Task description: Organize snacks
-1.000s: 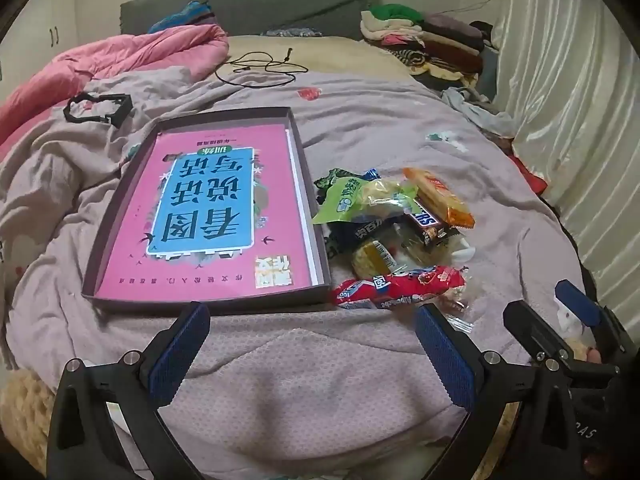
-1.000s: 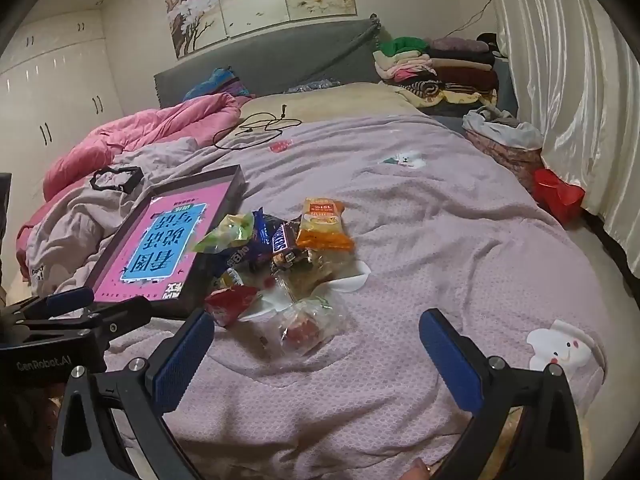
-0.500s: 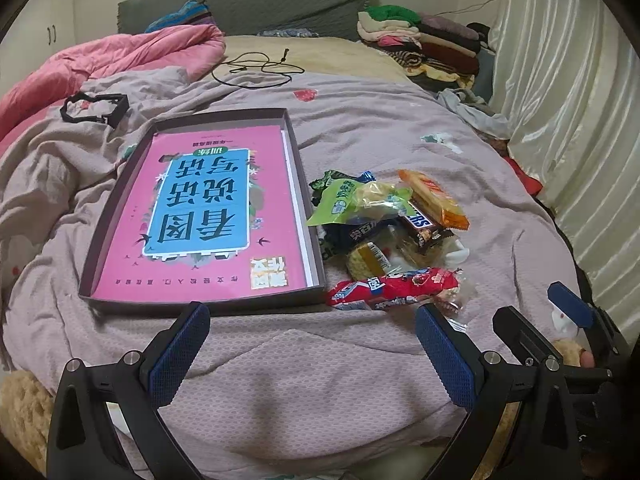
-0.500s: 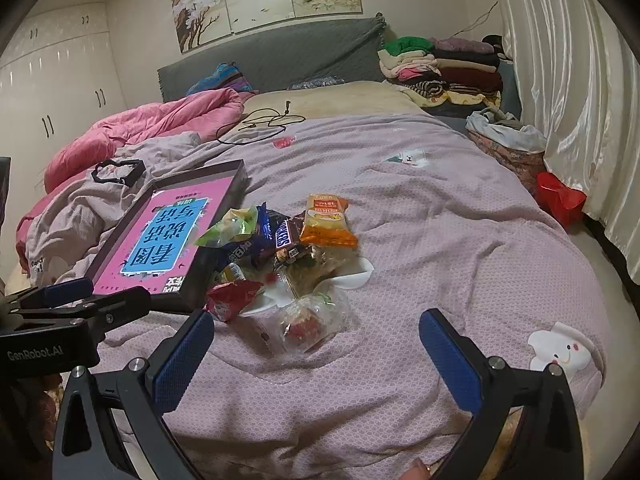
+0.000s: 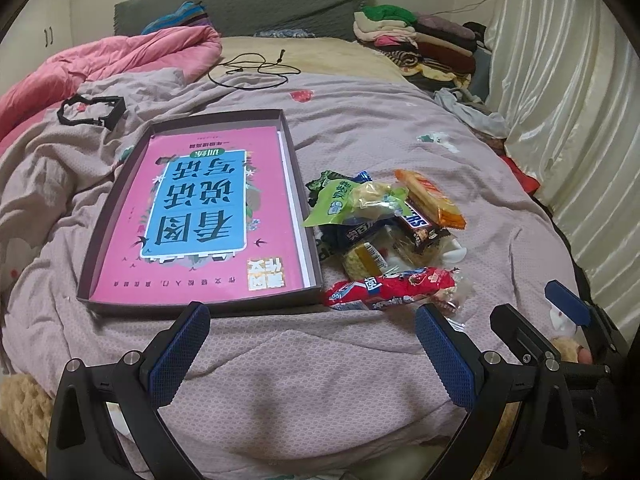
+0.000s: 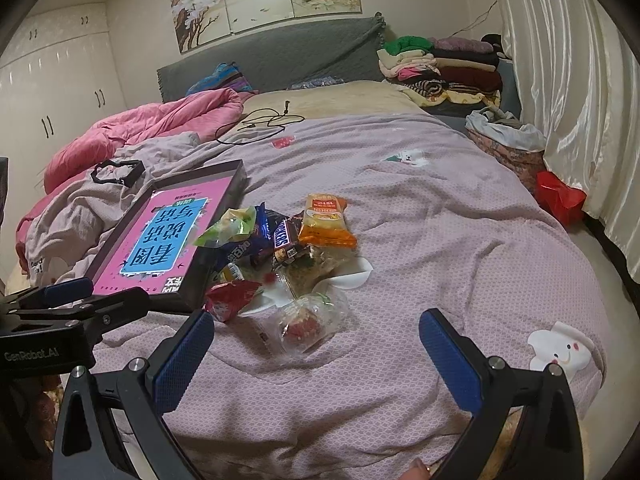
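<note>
Snacks (image 5: 384,236) heaped beside tray (image 5: 308,240); left gripper (image 5: 312,354) and right gripper (image 6: 316,360) both spread, empty. Risk: overlapping slippery wrappers, a pinch likely drags neighbours.

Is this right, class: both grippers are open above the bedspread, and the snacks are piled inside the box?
Not quite. The left wrist view shows the snack pile on the bedspread beside the box, not inside. Both the left gripper and right gripper are open.

Snack pile (image 5: 384,232) lay on the mauve bedspread, just right of a shallow dark box (image 5: 100,240) lined with pink print: red packet (image 5: 388,290) nearest, green bag (image 5: 352,202), orange wafer pack (image 5: 430,198), Snickers bar (image 5: 420,226) jumbled, overlapping
</note>
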A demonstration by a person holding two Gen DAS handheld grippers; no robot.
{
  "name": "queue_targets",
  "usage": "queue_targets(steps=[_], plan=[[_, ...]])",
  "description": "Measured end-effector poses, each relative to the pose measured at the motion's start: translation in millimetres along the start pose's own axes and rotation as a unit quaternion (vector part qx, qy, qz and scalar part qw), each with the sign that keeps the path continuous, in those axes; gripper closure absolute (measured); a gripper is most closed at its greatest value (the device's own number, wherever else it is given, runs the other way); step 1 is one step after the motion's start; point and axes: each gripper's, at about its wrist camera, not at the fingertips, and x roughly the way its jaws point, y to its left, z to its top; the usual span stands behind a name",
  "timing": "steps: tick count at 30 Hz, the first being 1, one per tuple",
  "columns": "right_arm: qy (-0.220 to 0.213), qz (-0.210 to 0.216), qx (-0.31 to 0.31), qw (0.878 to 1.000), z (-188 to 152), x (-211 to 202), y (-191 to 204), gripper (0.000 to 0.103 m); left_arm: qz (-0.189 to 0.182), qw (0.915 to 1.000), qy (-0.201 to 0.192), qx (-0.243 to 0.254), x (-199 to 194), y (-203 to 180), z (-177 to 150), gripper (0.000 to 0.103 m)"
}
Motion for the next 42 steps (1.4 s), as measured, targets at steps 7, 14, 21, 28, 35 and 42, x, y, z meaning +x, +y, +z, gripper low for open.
queue_targets(steps=[7, 14, 21, 28, 35, 42], plan=[[0.001, 0.000, 0.000, 1.000, 0, 0, -1, 0.000, -0.001, 1.0000, 0.001, 0.001, 0, 0, 0, 0.001], [0.006, 0.002, 0.003, 1.000, -1, 3, -3, 0.000, -0.005, 0.9999, 0.003, 0.014, 2, 0, 1, 0.001], [0.018, 0.005, 0.016, 1.000, -1, 9, -9, 0.000, -0.015, 0.9989, -0.005, 0.044, 3, -6, 4, 0.001], [0.044, 0.018, 0.032, 0.998, -2, 21, -17, 0.000, -0.031, 0.9956, -0.001, 0.089, 10, -16, 4, 0.006], [0.082, 0.043, 0.013, 0.996, 4, 43, -24, 0.000, -0.066, 0.9816, 0.013, 0.179, 23, -30, 6, 0.028], [0.121, 0.066, -0.049, 0.989, 14, 74, -23, 0.000, -0.093, 0.9643, 0.023, 0.247, 37, -45, 7, 0.034]])
